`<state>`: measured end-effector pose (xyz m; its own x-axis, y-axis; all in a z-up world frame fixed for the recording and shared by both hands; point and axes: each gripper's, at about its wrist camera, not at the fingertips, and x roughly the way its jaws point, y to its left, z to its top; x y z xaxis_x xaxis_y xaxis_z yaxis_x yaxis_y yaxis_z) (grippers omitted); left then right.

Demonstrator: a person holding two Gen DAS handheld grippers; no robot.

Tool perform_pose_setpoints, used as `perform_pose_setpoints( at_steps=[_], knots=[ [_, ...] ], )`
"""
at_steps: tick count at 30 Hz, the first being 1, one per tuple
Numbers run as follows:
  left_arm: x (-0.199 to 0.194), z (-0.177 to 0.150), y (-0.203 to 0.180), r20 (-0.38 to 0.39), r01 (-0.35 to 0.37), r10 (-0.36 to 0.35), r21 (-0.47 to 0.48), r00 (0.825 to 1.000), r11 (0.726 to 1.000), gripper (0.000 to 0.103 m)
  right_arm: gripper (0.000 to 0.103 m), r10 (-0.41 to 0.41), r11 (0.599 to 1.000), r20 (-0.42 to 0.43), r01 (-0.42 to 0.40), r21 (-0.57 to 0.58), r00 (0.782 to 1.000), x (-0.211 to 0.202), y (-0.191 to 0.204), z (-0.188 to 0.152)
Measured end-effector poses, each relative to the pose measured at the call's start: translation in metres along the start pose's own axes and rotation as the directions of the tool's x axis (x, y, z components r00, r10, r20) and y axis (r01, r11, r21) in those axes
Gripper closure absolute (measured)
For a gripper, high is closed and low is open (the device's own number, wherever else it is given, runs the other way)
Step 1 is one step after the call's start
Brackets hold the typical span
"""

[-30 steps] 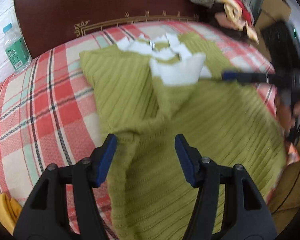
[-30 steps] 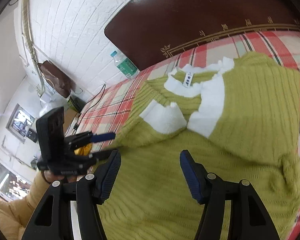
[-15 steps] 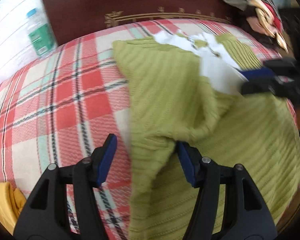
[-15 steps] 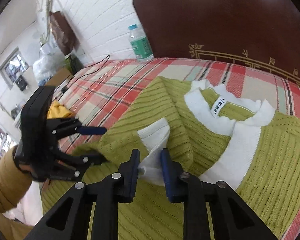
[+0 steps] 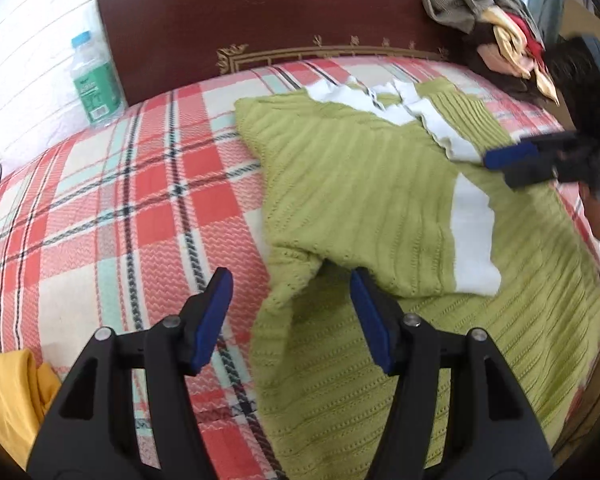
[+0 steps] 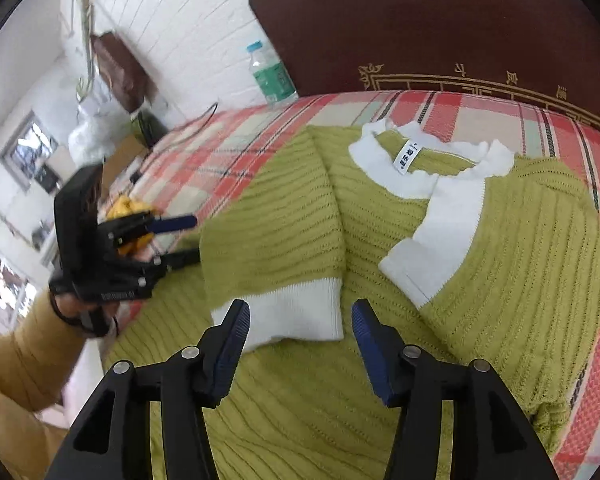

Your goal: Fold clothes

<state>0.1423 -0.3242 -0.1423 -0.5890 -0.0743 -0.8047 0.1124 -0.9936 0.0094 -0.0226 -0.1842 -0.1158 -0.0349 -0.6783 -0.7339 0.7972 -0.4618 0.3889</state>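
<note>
In the right wrist view the right gripper, whose jaws have just been opening, is seen spread and empty over the white sleeve cuff laid on the green sweater, spread on the plaid bedspread. The left gripper is likewise spread, with a loose sweater edge between its jaws, unpinched. That bunched near-left edge could be dragged, undoing the sleeve fold.
</note>
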Motion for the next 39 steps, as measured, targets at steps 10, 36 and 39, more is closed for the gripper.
perform_pose_setpoints(
  at_steps=[10,36,39],
  knots=[
    [0.007,-0.004,0.027,-0.027,-0.076,0.073,-0.152,0.997,0.985,0.040,0.092,-0.083,0.989,-0.064,0.074,-0.125,0.995,0.064,0.015,0.048],
    [0.005,-0.010,0.024,0.046,-0.001,0.008,-0.153,0.999,0.988,0.040,0.056,0.114,0.993,-0.119,-0.111,0.032,0.986,0.079,-0.017,0.134],
    [0.005,-0.011,0.024,0.044,0.009,-0.002,-0.159,0.999,0.987,0.040,0.056,0.092,0.995,-0.203,-0.095,-0.005,0.975,0.112,-0.008,0.143]
  ],
)
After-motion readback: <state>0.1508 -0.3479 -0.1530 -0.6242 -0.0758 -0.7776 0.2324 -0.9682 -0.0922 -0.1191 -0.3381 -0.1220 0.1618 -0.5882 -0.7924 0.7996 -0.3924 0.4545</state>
